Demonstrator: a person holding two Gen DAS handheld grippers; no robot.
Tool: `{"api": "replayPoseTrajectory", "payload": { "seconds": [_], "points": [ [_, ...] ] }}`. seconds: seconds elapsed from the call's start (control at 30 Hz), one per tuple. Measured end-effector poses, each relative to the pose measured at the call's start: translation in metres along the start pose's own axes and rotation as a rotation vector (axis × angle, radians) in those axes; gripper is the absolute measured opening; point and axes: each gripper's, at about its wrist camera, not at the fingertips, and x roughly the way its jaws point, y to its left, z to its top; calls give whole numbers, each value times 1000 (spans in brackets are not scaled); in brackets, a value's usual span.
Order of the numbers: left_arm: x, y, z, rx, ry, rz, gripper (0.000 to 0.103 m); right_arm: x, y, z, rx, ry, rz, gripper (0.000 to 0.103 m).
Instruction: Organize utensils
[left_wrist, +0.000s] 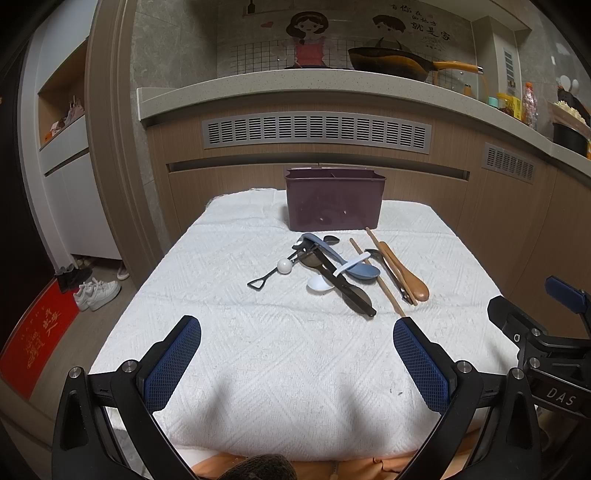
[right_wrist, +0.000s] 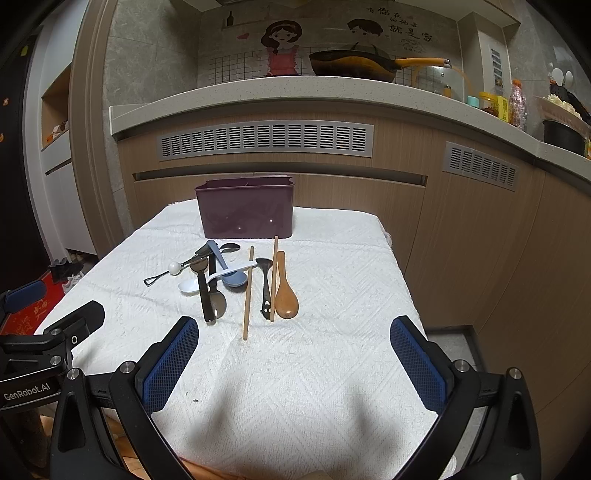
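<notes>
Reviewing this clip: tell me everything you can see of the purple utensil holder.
The purple utensil holder is a dark plum, boxy bin, plastic by its look, with glossy walls and a flared rim. It stands upright at the far end of the white cloth, open at the top; a divider shows inside. Nothing sticks out of it. The utensils lie just in front, apart from it, and neither gripper touches it.

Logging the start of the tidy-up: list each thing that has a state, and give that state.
Left tool: open, empty.
Right tool: open, empty.
Dark purple plastic utensil bin: upright, contents hidden.
Light brown wooden spoon: flat on cloth.
Pale wooden chopstick: flat, loose.
White plastic spoon: in the pile.
</notes>
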Motion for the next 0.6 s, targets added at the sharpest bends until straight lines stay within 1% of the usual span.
{"api": "replayPoseTrajectory", "payload": {
  "seconds": [0.6],
  "points": [
    [1,0,-2,-1,0,0,103,1,0,0,0,2,1,103]
  ]
}}
